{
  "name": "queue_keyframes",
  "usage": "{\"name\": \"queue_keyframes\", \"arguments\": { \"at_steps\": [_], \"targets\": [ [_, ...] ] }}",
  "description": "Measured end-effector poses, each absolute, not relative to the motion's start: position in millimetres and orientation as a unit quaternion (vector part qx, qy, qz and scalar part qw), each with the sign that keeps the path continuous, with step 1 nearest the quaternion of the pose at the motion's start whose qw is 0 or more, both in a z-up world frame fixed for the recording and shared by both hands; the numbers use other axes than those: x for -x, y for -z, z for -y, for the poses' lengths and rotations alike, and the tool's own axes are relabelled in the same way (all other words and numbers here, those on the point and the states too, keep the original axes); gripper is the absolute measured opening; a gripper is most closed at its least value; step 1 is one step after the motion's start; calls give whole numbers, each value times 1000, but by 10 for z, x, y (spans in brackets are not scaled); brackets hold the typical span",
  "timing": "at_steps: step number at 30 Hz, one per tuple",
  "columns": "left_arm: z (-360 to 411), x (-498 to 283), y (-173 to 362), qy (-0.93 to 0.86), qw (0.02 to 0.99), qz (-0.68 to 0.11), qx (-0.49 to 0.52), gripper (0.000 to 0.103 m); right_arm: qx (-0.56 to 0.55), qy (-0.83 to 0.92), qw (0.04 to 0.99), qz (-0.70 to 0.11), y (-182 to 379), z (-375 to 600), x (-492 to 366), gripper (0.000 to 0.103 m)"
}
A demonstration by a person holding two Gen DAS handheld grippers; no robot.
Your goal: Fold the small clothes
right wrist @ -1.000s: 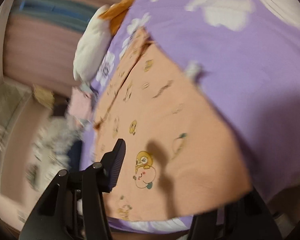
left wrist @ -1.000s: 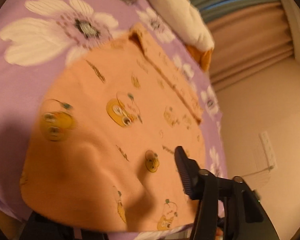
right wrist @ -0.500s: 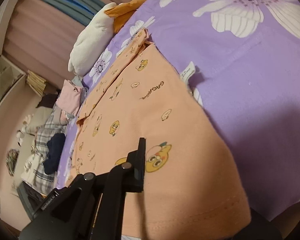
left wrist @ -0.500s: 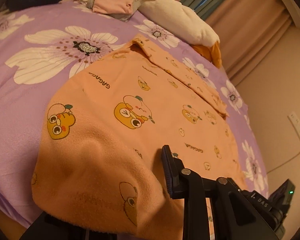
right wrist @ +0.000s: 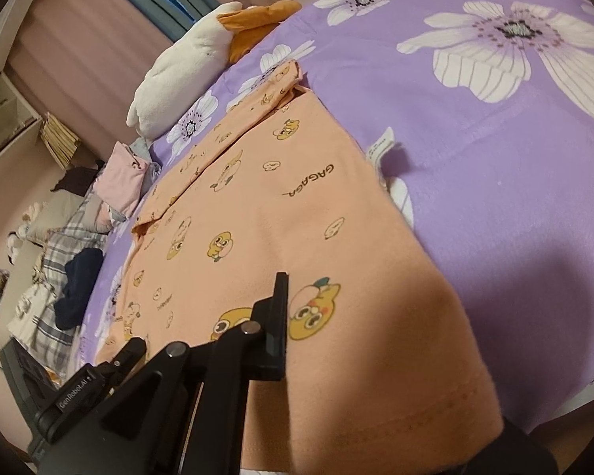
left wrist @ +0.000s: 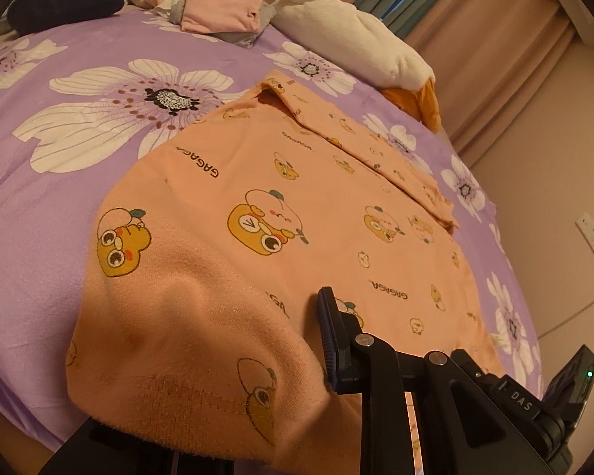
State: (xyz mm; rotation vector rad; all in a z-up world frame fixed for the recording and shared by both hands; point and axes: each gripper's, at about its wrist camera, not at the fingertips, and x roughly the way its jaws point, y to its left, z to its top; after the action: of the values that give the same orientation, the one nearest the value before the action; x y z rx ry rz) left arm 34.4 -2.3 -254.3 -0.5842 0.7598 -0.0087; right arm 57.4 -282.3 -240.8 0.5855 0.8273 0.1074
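The left gripper (left wrist: 233,388) stands wide open with the hem of the shirt (left wrist: 316,213) draped between its fingers, one finger (left wrist: 332,340) bare at 5 o'clock and the other hidden under cloth. The right gripper (right wrist: 380,360) is likewise wide, the hem lying across it, one finger (right wrist: 277,328) showing at 6 o'clock. The shirt lies flat on the bedspread (left wrist: 39,198), running toward 1 o'clock, with a plush toy (left wrist: 348,39) beyond its collar and a pink pile (left wrist: 221,8) at 11 o'clock.

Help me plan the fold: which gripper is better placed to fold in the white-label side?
Right, probably: the white label juts from the orange cartoon-print top's edge on the right gripper's side; the left view doesn't show it.
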Motion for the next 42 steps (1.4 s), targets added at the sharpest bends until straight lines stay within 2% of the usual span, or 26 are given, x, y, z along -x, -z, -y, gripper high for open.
{"name": "queue_keyframes", "arguments": {
  "at_steps": [3, 4, 6, 11, 19, 21, 24, 29, 33, 38, 40, 42],
  "targets": [
    [75, -395, 2504, -8, 889, -375, 261, 22, -268, -46, 875, -401, 2390, 2791, -600, 0],
    [84, -424, 2476, -13, 887, -385, 254, 14, -261, -42, 874, -408, 2365, 2775, -628, 0],
    [48, -483, 2416, -19, 882, -399, 251, 9, -264, -42, 865, -426, 2316, 2788, -689, 0],
    [-22, -645, 2051, -4, 902, -365, 231, 9, -317, -58, 837, -442, 2205, 2932, -848, 3],
    [-9, -1071, 1367, 4, 936, -300, 185, 9, -338, -92, 859, -375, 1572, 2913, -1208, 3],
    [0, -1207, 1230, 2, 945, -283, 164, 9, -324, -94, 867, -367, 1406, 2885, -1389, 3],
    [-112, -1525, 1140, 9, 940, -279, 199, 9, -283, -94, 889, -347, 1119, 2790, -1730, 3],
    [-288, -2356, 1219, -13, 920, -314, 234, 9, -275, -98, 890, -352, 1030, 2755, -2485, 3],
    [-446, -2992, 1520, -38, 900, -345, 266, 9, -243, -67, 888, -385, 1282, 2666, -3273, 3],
    [-355, -3624, 2436, -57, 873, -450, 177, 9, -174, 5, 862, -475, 2129, 2616, -3948, 3],
    [-342, -3567, 2440, -48, 897, -412, 157, 9, -183, -5, 875, -449, 2289, 2676, -3904, 0],
    [-396, -3609, 2355, -39, 877, -450, 163, 9, -151, -9, 865, -479, 2195, 2648, -3968, 0]
  ]
}}
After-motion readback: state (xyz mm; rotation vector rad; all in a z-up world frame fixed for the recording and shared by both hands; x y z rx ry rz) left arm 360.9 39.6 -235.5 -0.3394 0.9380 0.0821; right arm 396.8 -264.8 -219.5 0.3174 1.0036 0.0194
